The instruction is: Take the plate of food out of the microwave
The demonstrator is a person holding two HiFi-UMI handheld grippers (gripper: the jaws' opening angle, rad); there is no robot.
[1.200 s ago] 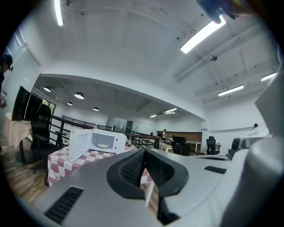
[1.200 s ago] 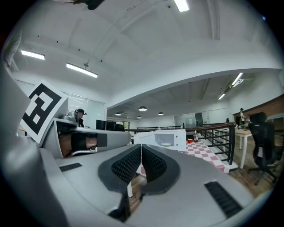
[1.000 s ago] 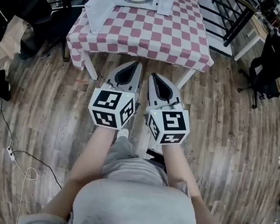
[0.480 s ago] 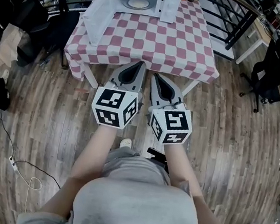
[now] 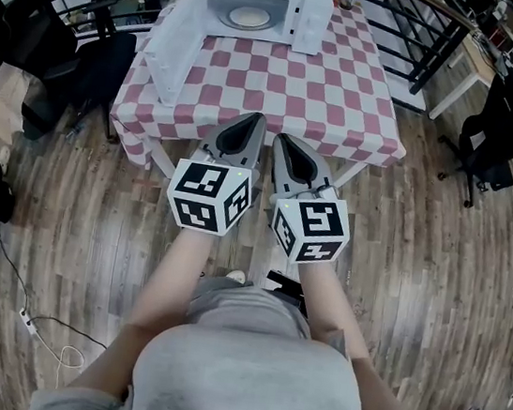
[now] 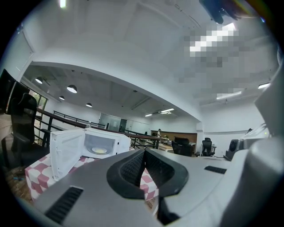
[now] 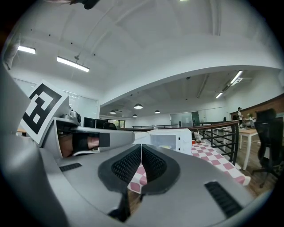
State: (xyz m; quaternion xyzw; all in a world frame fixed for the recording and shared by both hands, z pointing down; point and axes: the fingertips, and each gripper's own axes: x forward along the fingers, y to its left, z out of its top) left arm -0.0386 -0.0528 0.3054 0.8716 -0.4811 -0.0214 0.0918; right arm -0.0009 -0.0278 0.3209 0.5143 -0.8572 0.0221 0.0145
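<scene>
Both forearms reach forward side by side, pointing the left gripper (image 5: 253, 119) and right gripper (image 5: 283, 141) level toward the checkered table (image 5: 346, 108). Each has its jaws pressed together on nothing. A pale plate of food (image 5: 249, 18) sits inside the white microwave (image 5: 310, 13) at the far end. Its door (image 5: 176, 46) is swung wide to the left. Bare cloth lies between, and a black railing (image 5: 429, 39) flanks the table.

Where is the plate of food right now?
The plate sits inside the open microwave, at the far end of the checkered table, top of the head view.
</scene>
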